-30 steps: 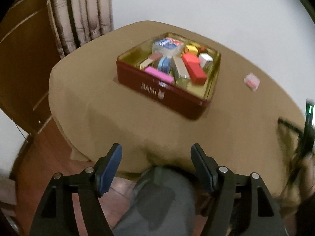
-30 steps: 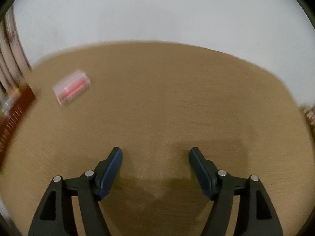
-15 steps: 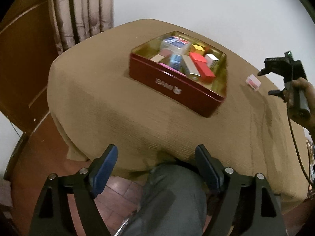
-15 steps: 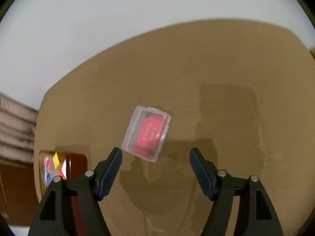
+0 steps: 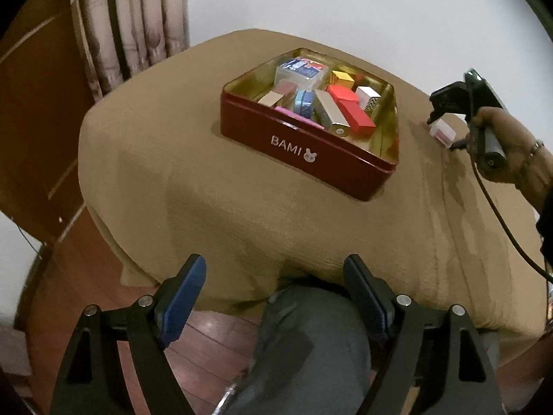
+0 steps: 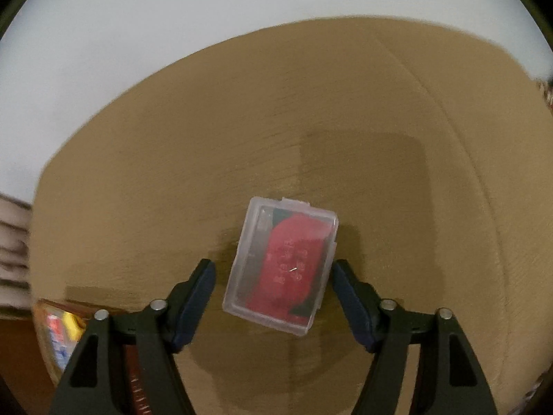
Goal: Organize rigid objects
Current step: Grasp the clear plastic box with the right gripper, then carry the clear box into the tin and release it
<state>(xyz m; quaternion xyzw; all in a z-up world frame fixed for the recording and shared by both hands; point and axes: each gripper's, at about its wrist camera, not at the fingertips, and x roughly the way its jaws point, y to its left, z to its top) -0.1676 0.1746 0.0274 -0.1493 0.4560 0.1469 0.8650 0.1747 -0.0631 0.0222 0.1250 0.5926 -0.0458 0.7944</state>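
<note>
A clear plastic case (image 6: 281,266) with a red card inside lies flat on the tan tablecloth (image 6: 345,121). My right gripper (image 6: 272,263) points down over it with a finger on either side. Its jaws are closing; a gap shows at the left pad, and the right pad is at the case's edge. In the left wrist view the same case (image 5: 443,131) lies right of the red BAMI tin (image 5: 304,152), which holds several small boxes. My left gripper (image 5: 274,263) hangs open and empty off the table's near edge.
A person's hand (image 5: 501,138) holds the right gripper, and its cable trails across the cloth. A grey-clad knee (image 5: 311,346) sits under the left gripper. A curtain (image 5: 138,17) and a wooden door stand at the back left. The tin's corner (image 6: 55,328) shows at lower left.
The right gripper swept across the table to the plastic case, rolled, and now straddles it with narrower jaws. The left gripper opened a little wider and drifted slightly.
</note>
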